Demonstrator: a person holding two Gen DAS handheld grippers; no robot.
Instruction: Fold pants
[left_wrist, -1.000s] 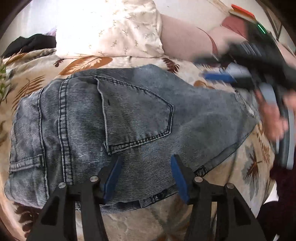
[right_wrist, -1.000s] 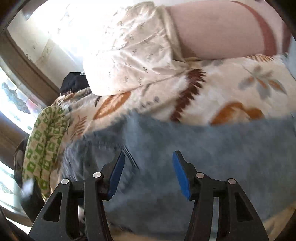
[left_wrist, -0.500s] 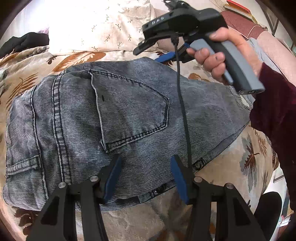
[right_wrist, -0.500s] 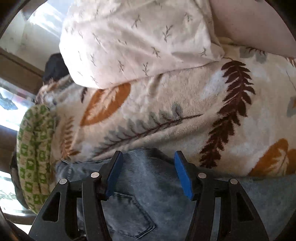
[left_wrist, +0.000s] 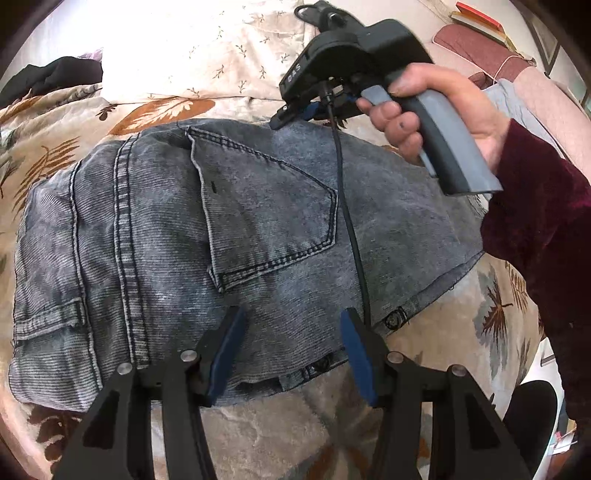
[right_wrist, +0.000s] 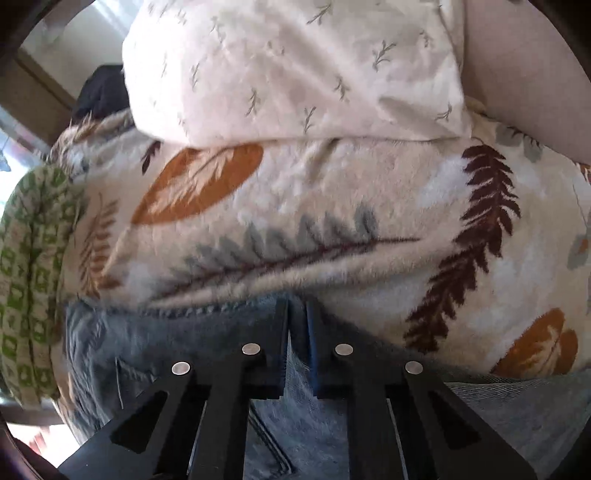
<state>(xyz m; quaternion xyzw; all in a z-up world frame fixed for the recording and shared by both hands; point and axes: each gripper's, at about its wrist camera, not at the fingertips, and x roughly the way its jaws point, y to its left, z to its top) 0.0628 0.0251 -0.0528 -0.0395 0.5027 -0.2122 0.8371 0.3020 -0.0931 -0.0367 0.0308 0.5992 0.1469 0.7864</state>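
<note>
Left wrist view: grey denim pants (left_wrist: 258, 229) lie folded across the leaf-print blanket (left_wrist: 491, 317) on the bed, back pocket (left_wrist: 269, 206) uppermost, waistband toward the near edge. The left gripper (left_wrist: 291, 354) hovers over the waistband, jaws apart, nothing between its pads. Toward the bed's far edge, a hand (left_wrist: 439, 110) holds the right gripper (right_wrist: 297, 332), whose jaws have just closed, pinching the far edge of the denim. A pillow (right_wrist: 295, 66) lies beyond.

You had a leaf-print blanket (right_wrist: 332, 192) spread beneath, a sprigged cream pillow (right_wrist: 295, 66) at its far edge, and a green-patterned cloth (right_wrist: 29, 266) bunched alongside.
</note>
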